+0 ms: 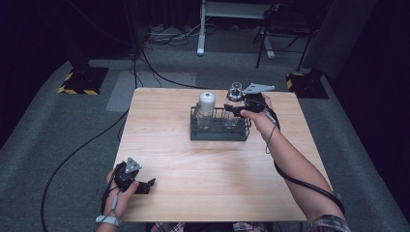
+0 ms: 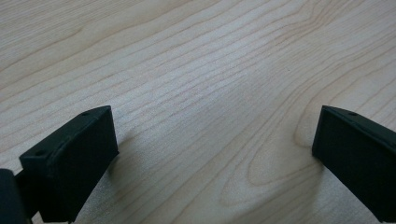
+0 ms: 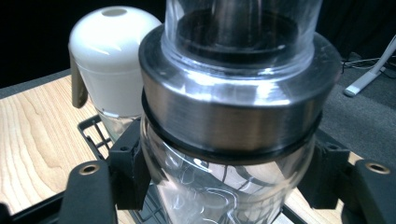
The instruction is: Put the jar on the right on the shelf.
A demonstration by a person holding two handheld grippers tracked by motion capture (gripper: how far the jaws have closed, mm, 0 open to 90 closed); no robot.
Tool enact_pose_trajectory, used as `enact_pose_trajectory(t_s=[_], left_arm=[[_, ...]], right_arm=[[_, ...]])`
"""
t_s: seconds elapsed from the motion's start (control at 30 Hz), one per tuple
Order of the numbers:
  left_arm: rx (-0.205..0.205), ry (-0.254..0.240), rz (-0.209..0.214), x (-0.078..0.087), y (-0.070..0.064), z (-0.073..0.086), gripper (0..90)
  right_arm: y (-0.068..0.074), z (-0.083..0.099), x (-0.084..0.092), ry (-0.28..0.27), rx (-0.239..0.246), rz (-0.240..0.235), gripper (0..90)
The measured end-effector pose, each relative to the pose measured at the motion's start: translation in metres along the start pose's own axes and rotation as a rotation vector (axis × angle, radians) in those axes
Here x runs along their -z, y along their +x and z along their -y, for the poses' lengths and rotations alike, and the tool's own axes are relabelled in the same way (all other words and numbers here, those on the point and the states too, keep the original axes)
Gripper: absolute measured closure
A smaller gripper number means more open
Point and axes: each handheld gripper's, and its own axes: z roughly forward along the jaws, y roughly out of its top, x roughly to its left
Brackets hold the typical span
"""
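A black wire rack (image 1: 220, 131) stands at the middle back of the wooden table (image 1: 212, 169). In its left slot is a bottle with a white domed cap (image 1: 206, 104). My right gripper (image 1: 232, 110) is shut on a clear glass bottle (image 1: 235, 93) with a steel collar, held upright over the rack's right slot. In the right gripper view the pads (image 3: 133, 168) press the glass just under the steel collar (image 3: 233, 107), with the white-capped bottle (image 3: 109, 56) behind at left. My left gripper (image 1: 147, 185) rests low at the table's front left, open (image 2: 215, 154) over bare wood.
The rack's rim (image 3: 93, 128) lies just below the held bottle. Cables run over the grey floor left of the table. A white stand leg (image 1: 200, 29) and a dark chair frame (image 1: 268, 34) are behind the table.
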Motion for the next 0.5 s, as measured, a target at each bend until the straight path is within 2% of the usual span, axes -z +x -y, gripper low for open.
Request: enact_pose_trajectory(t_s=[0.5], left_arm=[[0.0, 0.0, 0.0, 0.0, 0.0, 0.0, 0.0]], right_arm=[[-0.004, 0.013, -0.005, 0.007, -0.018, 0.001, 31.4]])
